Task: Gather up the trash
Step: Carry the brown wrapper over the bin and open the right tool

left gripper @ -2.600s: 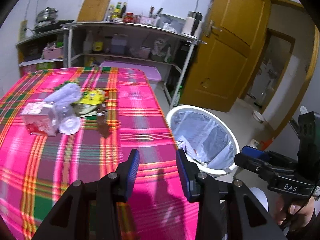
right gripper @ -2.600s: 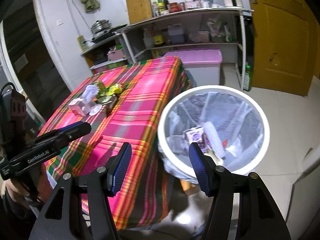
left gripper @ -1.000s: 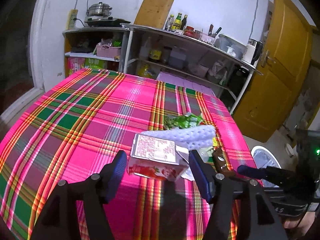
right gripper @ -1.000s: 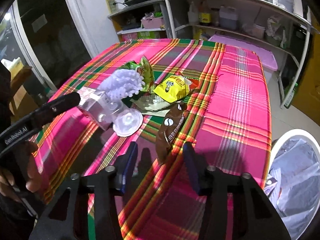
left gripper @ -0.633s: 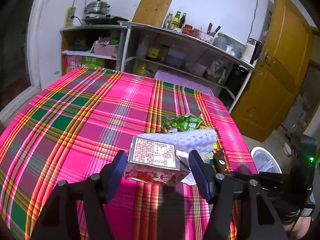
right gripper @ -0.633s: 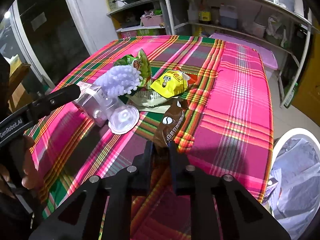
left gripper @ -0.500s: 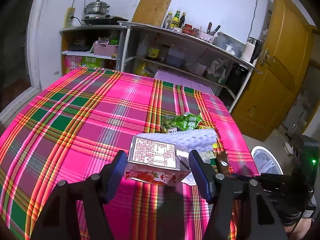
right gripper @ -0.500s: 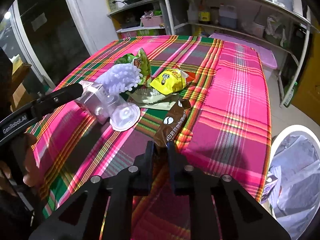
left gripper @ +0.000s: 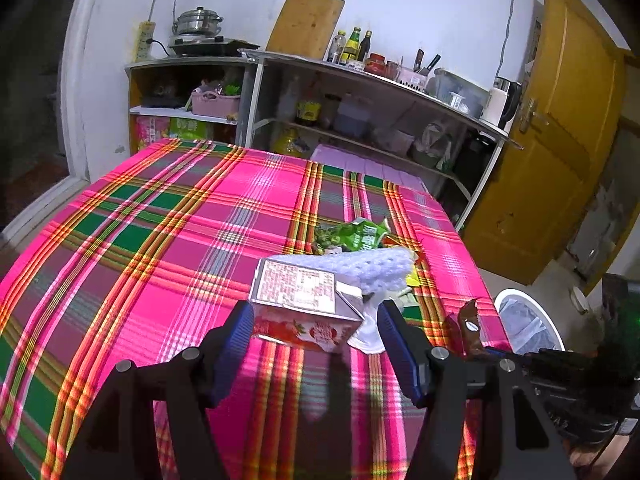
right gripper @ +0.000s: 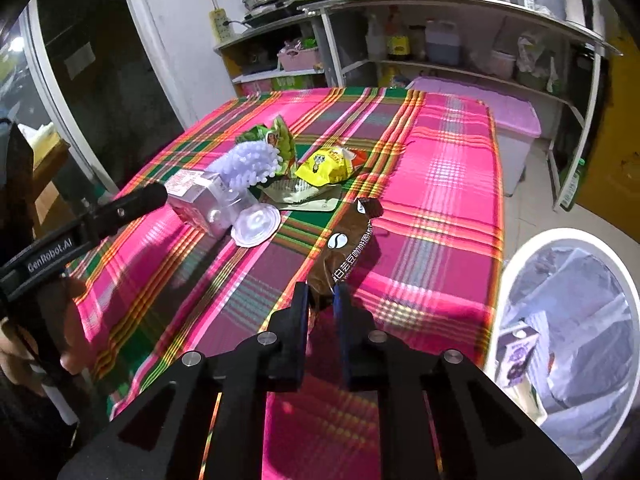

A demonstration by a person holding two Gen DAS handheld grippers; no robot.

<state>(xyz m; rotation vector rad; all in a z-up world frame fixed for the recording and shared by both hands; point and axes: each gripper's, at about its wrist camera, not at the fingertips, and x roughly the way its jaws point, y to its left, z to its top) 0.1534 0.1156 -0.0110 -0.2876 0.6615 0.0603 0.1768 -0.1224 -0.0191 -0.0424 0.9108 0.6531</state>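
A brown snack wrapper [right gripper: 348,244] hangs just above the pink plaid tablecloth [right gripper: 440,184], its near end pinched in my shut right gripper [right gripper: 320,300]. The same wrapper [left gripper: 470,328] shows at the table's right edge in the left wrist view. My left gripper [left gripper: 316,344] stands open, with a strawberry milk carton [left gripper: 300,304] lying between its fingertips and a gap at the right pad. Behind the carton lie a white foam net [right gripper: 252,160], a green packet [right gripper: 276,136], a yellow packet [right gripper: 326,164] and a clear lid [right gripper: 256,220]. The white-rimmed trash bin [right gripper: 520,248] stands on the floor to the right.
A flat beige packet [right gripper: 304,196] lies under the yellow one. Metal shelves [left gripper: 360,80] with bottles and jars line the far wall, a purple lidded box [right gripper: 500,108] sits below them, and a yellow door [left gripper: 560,140] is at the right. A hand [right gripper: 68,340] holds the left gripper's handle.
My right gripper's jaws closed on the brown wrapper's near end and lifted it slightly off the cloth, drawing it toward the bin side. The left gripper stayed around the carton.
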